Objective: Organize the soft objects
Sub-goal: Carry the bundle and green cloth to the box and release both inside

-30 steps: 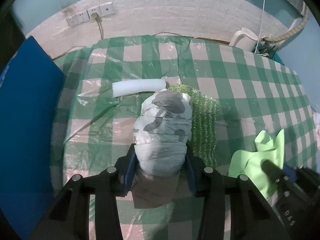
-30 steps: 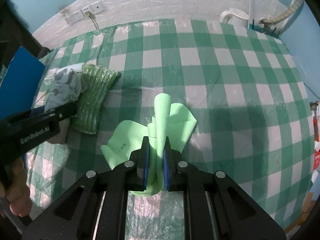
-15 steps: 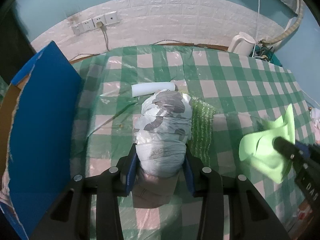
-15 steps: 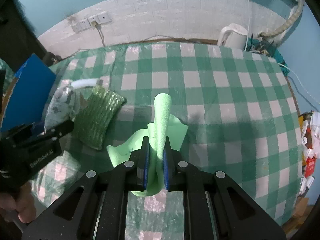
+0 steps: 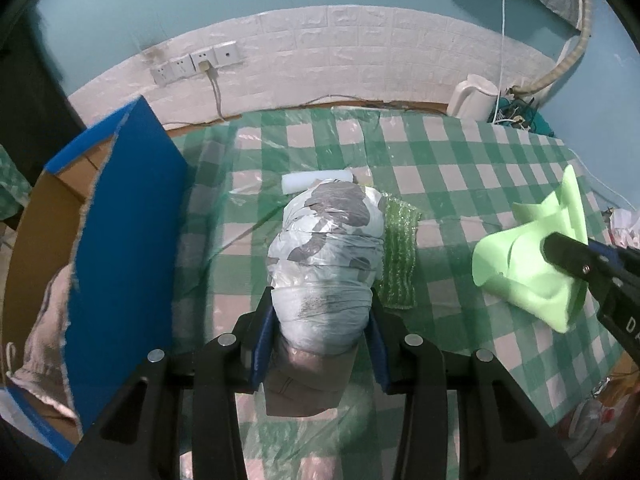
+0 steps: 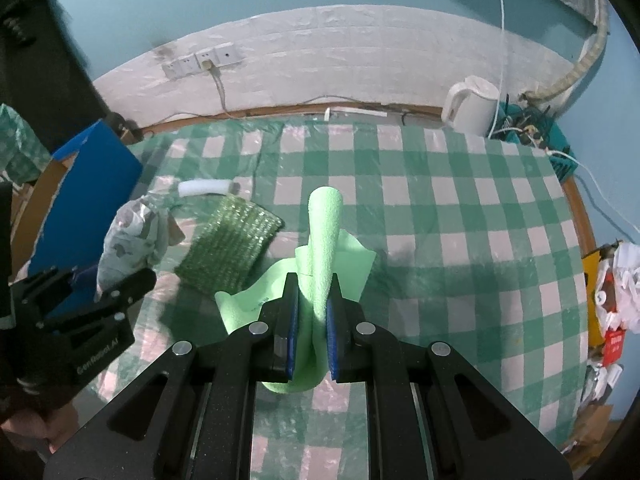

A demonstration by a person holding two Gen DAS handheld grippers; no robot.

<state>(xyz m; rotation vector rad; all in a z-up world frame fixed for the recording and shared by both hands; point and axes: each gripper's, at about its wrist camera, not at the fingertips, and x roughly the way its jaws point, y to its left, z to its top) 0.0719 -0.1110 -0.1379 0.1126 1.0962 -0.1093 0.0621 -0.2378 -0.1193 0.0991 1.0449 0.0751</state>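
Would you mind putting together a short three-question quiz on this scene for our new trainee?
1. True or false: the left gripper is shut on the wrapped grey-and-white bundle.
2. Multiple choice: what does the right gripper hold? A) the white foam roll; B) the light green foam sheet; C) the green bubble-wrap pad.
3. Fill in: in the left wrist view, the open cardboard box with blue outer walls stands to the ______ of the bundle.

Key: 1 true; 2 B; 3 left.
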